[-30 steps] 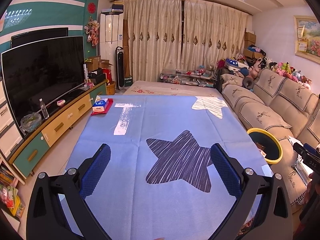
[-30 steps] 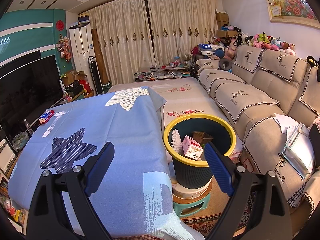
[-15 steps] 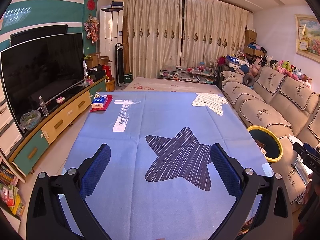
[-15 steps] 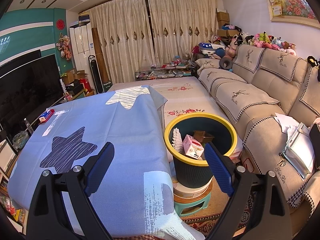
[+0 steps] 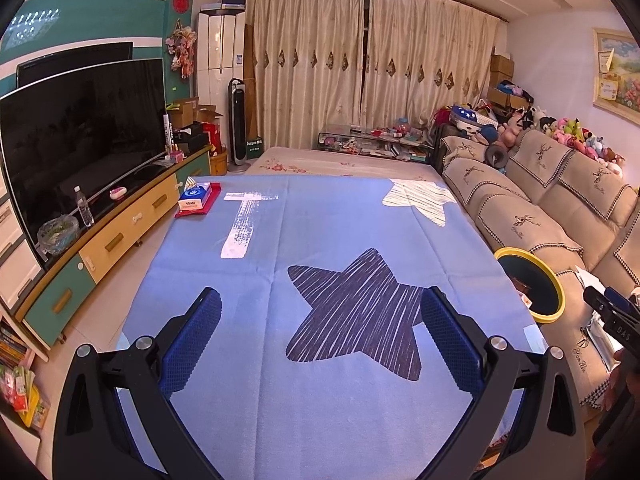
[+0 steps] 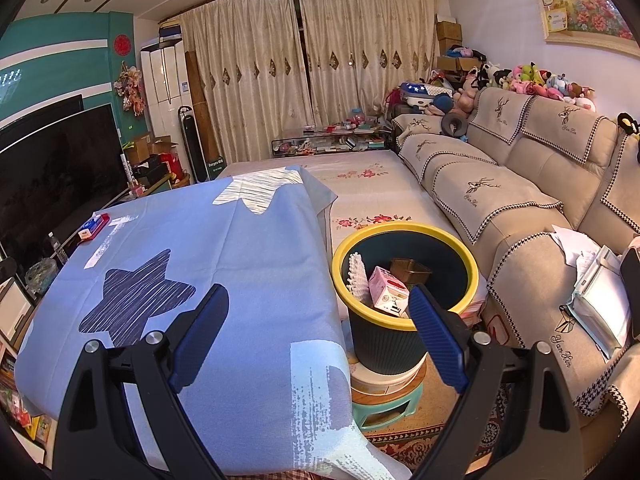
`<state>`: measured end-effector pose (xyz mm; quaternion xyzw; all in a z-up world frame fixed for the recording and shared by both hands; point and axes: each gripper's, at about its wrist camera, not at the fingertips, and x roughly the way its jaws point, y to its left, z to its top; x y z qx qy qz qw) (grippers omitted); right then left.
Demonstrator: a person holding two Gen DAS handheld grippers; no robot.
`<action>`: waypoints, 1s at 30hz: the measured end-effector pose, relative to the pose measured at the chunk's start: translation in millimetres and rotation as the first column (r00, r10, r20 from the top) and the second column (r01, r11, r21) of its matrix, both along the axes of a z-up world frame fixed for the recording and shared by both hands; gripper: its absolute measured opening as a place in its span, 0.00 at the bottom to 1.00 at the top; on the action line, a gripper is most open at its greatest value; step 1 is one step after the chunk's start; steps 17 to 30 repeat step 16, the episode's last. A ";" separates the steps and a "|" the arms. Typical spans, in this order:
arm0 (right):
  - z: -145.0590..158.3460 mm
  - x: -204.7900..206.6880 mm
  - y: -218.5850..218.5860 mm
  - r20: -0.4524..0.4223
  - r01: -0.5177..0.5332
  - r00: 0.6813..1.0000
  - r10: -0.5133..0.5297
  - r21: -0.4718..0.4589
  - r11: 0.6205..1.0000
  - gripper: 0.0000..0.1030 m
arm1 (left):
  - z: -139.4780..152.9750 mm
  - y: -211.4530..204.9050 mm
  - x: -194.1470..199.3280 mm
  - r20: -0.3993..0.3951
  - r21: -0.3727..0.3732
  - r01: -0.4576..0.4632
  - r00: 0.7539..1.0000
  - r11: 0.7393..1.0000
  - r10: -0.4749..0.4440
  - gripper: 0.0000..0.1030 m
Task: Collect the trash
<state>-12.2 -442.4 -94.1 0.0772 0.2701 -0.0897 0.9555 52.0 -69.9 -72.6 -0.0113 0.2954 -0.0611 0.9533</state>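
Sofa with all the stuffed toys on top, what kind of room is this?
Most likely a home living room: the sofa faces a big TV on a low cabinet, with long curtains behind.

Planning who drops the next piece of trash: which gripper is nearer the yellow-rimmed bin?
Right. The right gripper hangs open just in front of the yellow-rimmed bin. The left gripper hangs open over the blue tablecloth, with the bin off to its right.

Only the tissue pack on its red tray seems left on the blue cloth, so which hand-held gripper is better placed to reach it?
Probably left: the left hand-held gripper is open, and the tissue pack lies far-left; from the right hand-held gripper it's farther.
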 end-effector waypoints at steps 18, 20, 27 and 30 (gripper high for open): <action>-0.4 135.6 39.7 -0.086 -0.201 0.976 0.203 0.028 0.979 0.93 | -47.5 29.1 121.4 -0.148 0.025 -0.031 0.988 0.999 0.035 0.95; -0.4 135.6 39.7 -0.086 -0.201 0.976 0.203 0.028 0.979 0.93 | -47.5 29.1 121.4 -0.148 0.025 -0.031 0.988 0.999 0.035 0.95; -0.4 135.6 39.7 -0.086 -0.201 0.976 0.203 0.028 0.979 0.93 | -47.5 29.1 121.4 -0.148 0.025 -0.031 0.988 0.999 0.035 0.95; -0.4 135.6 39.7 -0.086 -0.201 0.976 0.203 0.028 0.979 0.93 | -47.5 29.1 121.4 -0.148 0.025 -0.031 0.988 0.999 0.035 0.95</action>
